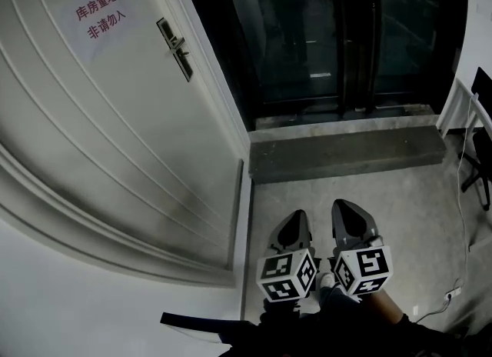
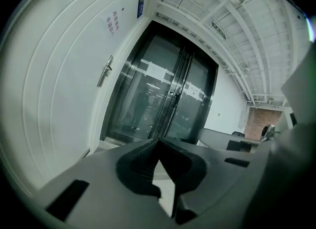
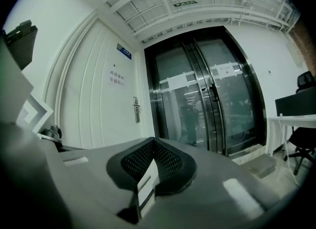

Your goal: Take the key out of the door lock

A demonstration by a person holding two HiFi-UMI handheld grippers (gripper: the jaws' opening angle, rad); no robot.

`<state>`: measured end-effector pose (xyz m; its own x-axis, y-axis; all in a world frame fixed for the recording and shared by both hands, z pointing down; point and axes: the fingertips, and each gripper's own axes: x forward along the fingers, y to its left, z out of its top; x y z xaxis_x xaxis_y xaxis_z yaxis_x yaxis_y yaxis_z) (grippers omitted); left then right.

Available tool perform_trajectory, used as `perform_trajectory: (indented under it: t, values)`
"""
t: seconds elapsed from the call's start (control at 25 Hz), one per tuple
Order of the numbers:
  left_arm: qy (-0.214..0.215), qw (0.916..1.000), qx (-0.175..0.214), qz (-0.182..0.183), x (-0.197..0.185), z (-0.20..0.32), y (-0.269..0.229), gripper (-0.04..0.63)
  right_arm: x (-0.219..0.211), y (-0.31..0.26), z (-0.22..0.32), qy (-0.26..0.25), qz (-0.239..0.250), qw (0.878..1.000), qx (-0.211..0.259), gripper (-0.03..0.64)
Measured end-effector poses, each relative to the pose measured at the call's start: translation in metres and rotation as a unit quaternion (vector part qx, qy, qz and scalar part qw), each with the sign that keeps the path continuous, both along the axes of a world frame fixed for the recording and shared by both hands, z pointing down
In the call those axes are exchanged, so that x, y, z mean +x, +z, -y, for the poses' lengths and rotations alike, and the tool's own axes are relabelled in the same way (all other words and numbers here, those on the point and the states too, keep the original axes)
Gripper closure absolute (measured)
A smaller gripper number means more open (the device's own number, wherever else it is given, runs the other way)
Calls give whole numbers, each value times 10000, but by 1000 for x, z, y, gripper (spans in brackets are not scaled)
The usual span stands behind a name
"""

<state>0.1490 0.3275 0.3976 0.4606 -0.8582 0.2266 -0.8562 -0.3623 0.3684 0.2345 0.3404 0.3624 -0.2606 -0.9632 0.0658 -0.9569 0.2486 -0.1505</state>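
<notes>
The white door [image 1: 92,117] fills the left of the head view, and its metal handle and lock plate [image 1: 175,48] sit near the door's right edge. The handle [image 2: 104,71] is also in the left gripper view, and the handle [image 3: 135,109] appears small and far off in the right gripper view. No key can be made out at this distance. My left gripper [image 1: 296,218] and right gripper [image 1: 346,209] hang side by side low over the floor, well away from the door. Each has its jaws together with nothing between them.
A paper sign [image 1: 98,17] with red print is stuck on the door. Dark glass double doors [image 1: 338,32] stand to the right of it behind a concrete step [image 1: 346,154]. A white desk [image 1: 461,109], a chair [image 1: 480,163] and a floor cable [image 1: 453,292] line the right side.
</notes>
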Motion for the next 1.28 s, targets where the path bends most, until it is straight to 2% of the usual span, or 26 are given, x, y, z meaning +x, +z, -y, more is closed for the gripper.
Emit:
perform_trajectory:
  t: [0.24, 0.36, 0.6, 0.72, 0.84, 1.08, 1.28]
  values:
    - [38, 9999, 73, -57, 49, 61, -6, 595, 46, -5, 62, -23, 13, 10000, 38, 615]
    - [98, 9999, 48, 6, 62, 83, -3, 595, 60, 2, 84, 20, 44, 10000, -56, 615]
    - [-136, 9999, 83, -53, 59, 122, -2, 595, 70, 7, 123, 23, 73, 9999, -79, 615]
    - [-90, 9999, 47, -53, 58, 149, 1, 595, 70, 11, 151, 48, 61, 9999, -109, 615]
    - [-5, 10000, 51, -40, 60, 188, 2, 595, 71, 9, 187, 106, 69, 9999, -29, 615]
    - [91, 9995, 301, -103, 51, 277, -16, 595, 51, -6, 277, 43, 23, 9998, 172, 615]
    - [83, 9997, 240, -68, 37, 348, -12, 595, 39, -3, 347, 74, 50, 9999, 119, 615]
